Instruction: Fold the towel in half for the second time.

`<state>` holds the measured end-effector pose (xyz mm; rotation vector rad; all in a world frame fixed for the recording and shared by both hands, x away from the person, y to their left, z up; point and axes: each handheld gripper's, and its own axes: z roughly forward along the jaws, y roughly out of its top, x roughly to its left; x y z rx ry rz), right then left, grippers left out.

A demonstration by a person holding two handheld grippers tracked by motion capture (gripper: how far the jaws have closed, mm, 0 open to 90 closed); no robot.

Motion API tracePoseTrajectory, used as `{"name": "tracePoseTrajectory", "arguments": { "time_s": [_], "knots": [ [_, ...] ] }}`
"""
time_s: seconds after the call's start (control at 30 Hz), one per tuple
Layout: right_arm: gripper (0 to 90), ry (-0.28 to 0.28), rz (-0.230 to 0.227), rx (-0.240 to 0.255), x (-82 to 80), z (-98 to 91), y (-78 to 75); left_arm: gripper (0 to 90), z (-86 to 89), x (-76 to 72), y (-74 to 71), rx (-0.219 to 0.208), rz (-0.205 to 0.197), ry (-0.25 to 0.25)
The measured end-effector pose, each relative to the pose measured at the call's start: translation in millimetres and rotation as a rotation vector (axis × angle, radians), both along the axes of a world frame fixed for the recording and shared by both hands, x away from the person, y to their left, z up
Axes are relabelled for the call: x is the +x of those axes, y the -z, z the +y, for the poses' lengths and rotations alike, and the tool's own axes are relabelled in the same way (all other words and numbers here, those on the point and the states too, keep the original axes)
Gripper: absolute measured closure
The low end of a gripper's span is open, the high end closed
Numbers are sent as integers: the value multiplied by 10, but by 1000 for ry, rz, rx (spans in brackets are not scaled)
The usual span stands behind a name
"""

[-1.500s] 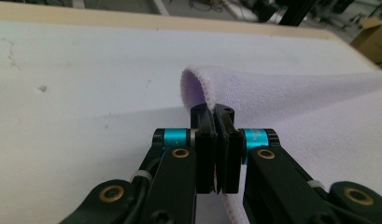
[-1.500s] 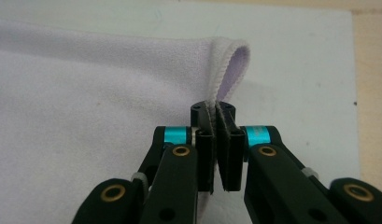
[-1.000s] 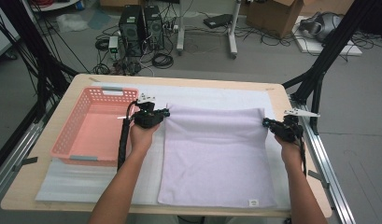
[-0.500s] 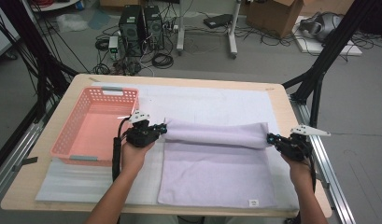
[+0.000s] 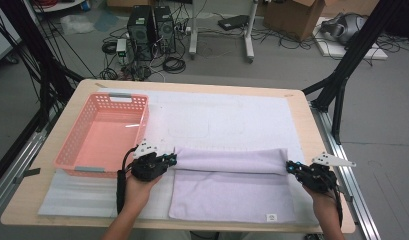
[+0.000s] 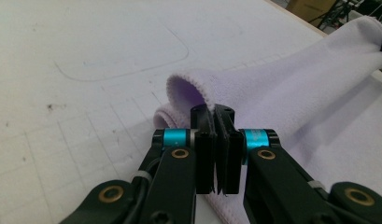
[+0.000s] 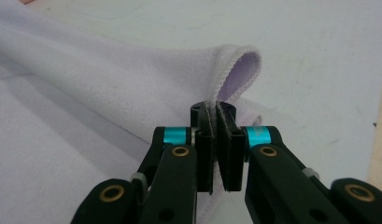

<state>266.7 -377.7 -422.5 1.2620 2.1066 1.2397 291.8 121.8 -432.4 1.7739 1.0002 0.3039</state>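
Both grippers have drawn the towel's (image 5: 232,187) far edge toward the near side, so the fold now lies across its middle. Jaws of the left gripper (image 5: 168,160) are pinched tight on the left corner, those of the right gripper (image 5: 291,167) on the right corner. Each hand reaches in low and level from the near edge, well apart. Left of the towel sits the pink basket (image 5: 103,132) on the white mat (image 5: 222,117).

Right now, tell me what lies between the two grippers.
In the high view, the lifted fold of the lilac towel spans from the left gripper to the right gripper.
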Motion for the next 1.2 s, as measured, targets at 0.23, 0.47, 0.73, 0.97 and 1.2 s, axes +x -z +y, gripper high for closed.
{"name": "tracePoseTrajectory", "arguments": {
  "time_s": [0.23,0.47,0.73,0.97,1.2],
  "knots": [
    [826,4,23,-17,-56,13,73,814,4,-41,84,2,24,12],
    [530,68,-21,-2,11,1,-131,475,9,113,-66,-33,-2,-9],
    [475,66,42,-48,402,174,-171,585,-139,285,28,25,80,23],
    [836,7,53,-75,373,208,-65,837,-109,192,54,16,73,53],
    [838,-4,-14,-39,-29,136,-97,836,-38,-97,6,-63,14,101]
  ]
}}
